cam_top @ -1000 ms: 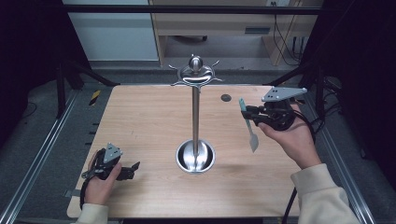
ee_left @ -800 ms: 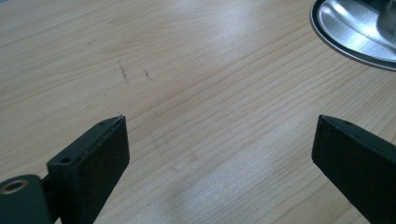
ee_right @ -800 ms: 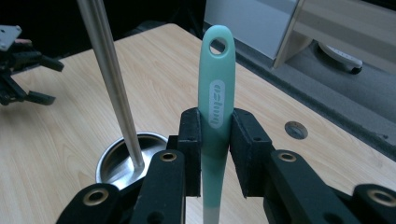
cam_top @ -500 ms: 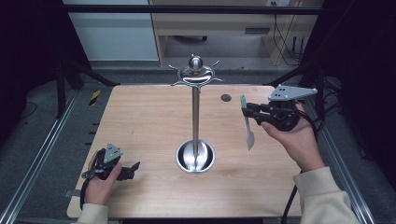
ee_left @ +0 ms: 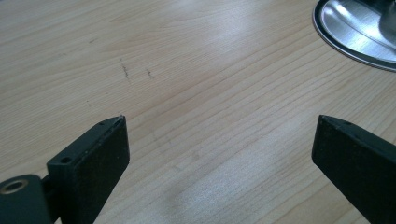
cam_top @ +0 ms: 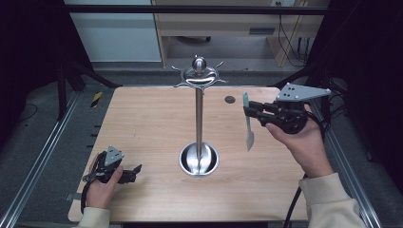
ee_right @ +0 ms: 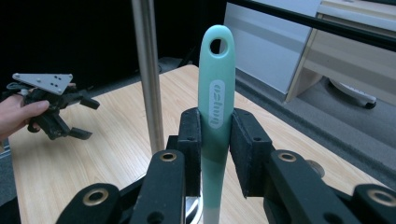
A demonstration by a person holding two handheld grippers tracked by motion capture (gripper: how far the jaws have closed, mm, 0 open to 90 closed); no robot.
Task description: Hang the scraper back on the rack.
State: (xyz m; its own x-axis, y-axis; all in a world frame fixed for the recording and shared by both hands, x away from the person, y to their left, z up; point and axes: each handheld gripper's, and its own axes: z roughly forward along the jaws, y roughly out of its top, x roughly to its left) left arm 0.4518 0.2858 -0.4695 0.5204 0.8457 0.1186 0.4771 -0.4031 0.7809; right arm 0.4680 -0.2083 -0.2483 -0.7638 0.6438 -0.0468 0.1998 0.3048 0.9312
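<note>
High view: the right hand-held gripper [cam_top: 248, 111] is raised over the right side of the wooden desk [cam_top: 152, 123], clenched on the mint-green handle of a kitchen utensil [cam_top: 247, 124] that hangs blade-down, its pale lower end clear of the desk. The utensil sits to the right of a chrome utensil stand [cam_top: 199, 118], a slim upright pole on a round base topped with curled hooks, and well apart from it. In the right gripper view, the black pads squeeze the utensil [ee_right: 215, 116] from both sides just below its printed oval, the hanging hole at the handle's end uppermost, the stand pole [ee_right: 148, 74] behind to the left. The left hand-held gripper [cam_top: 135, 171] rests low at the desk's near left corner; in the left gripper view its jaws stand wide apart over bare wood, released, grasping nothing.
</note>
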